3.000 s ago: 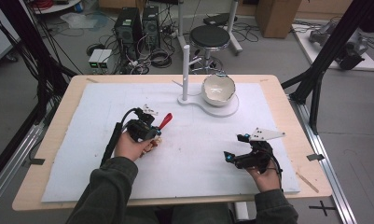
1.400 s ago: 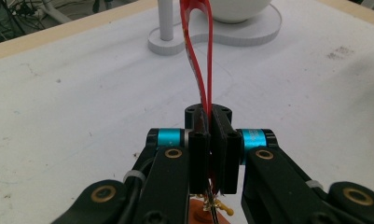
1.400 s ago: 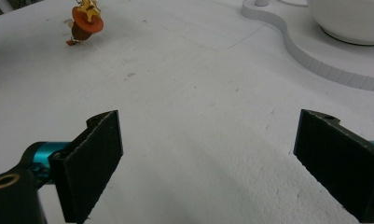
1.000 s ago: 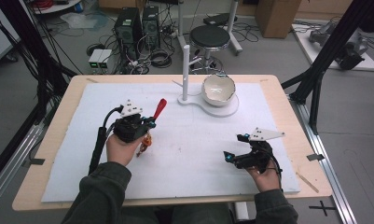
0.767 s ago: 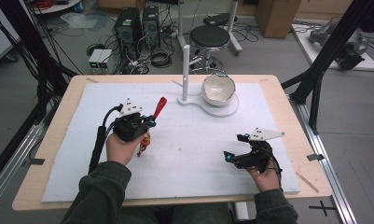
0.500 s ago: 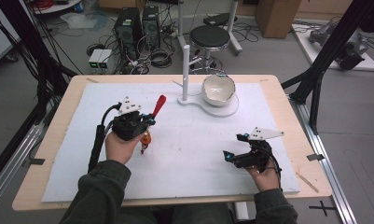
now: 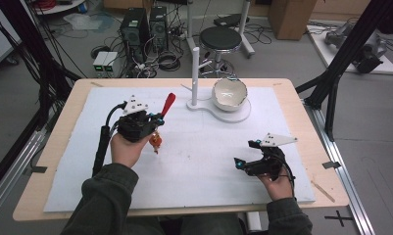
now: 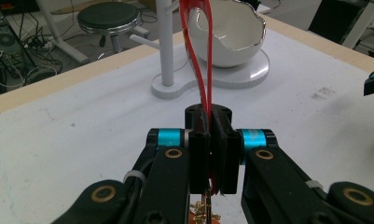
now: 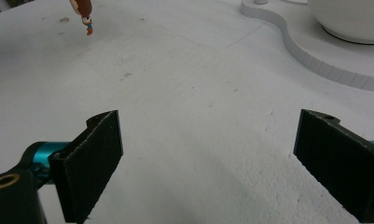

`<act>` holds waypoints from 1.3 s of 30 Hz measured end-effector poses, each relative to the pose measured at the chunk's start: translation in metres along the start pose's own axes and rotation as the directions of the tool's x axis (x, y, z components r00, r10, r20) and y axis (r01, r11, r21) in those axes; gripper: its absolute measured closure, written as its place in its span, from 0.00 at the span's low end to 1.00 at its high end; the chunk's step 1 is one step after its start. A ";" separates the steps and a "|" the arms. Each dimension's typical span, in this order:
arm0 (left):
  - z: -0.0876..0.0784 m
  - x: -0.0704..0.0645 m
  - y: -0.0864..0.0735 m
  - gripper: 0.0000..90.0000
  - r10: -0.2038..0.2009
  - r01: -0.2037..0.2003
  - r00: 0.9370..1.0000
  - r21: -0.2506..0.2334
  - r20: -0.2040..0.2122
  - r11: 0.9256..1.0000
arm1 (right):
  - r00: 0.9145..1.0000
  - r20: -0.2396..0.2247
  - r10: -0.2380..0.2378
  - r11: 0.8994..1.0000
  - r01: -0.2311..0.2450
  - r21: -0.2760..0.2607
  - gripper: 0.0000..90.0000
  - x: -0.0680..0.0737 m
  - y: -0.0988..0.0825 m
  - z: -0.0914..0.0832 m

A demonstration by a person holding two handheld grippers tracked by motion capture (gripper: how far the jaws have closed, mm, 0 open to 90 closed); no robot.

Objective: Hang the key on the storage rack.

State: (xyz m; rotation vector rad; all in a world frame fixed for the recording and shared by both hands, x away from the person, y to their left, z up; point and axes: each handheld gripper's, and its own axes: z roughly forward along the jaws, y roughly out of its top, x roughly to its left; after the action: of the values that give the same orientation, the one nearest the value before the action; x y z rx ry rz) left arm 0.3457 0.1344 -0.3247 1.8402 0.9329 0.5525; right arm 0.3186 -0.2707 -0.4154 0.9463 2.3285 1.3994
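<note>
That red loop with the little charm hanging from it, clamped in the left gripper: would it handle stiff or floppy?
Probably floppy: the red loop is a thin strap pinched flat in the left gripper. The charm dangles freely below, so it would likely swing when moved. It looks light, and the pinch seems enough.

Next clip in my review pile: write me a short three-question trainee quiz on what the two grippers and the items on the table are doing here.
1. True or false: the left gripper is shut on the red loop strap of a small orange keychain charm.
2. How do the right gripper's jaws stand? A) clamped on the charm B) wide apart with nothing between them C) closed on the bowl
3. Fill in: the white egg-shaped bowl sits on the white stand base beside an upright white ____.

Key: 1 true; 2 B; 3 post
</note>
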 end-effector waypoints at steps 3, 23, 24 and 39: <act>0.002 -0.002 0.003 0.95 0.006 -0.006 1.000 -0.002 0.001 1.000 | 1.000 0.002 -0.005 1.000 0.005 -0.002 0.08 0.000 0.000 0.000; 0.024 -0.011 0.017 0.95 0.026 -0.026 0.999 0.008 0.019 1.000 | 1.000 0.002 0.002 1.000 -0.002 -0.015 0.08 0.000 0.001 -0.003; 0.024 -0.011 0.017 0.95 0.028 -0.029 0.999 0.012 0.021 1.000 | 1.000 0.002 0.001 1.000 0.000 -0.015 0.08 -0.001 0.001 -0.003; 0.036 -0.013 0.026 0.95 0.033 -0.033 0.999 0.020 0.016 0.999 | 1.000 -0.002 0.001 1.000 -0.001 -0.017 0.08 0.000 0.001 -0.003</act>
State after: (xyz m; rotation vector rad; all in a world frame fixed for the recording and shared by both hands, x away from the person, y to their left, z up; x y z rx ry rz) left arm 0.3730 0.0982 -0.3161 1.8789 0.9019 0.5499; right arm 0.3178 -0.2726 -0.4133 0.9425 2.3140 1.4190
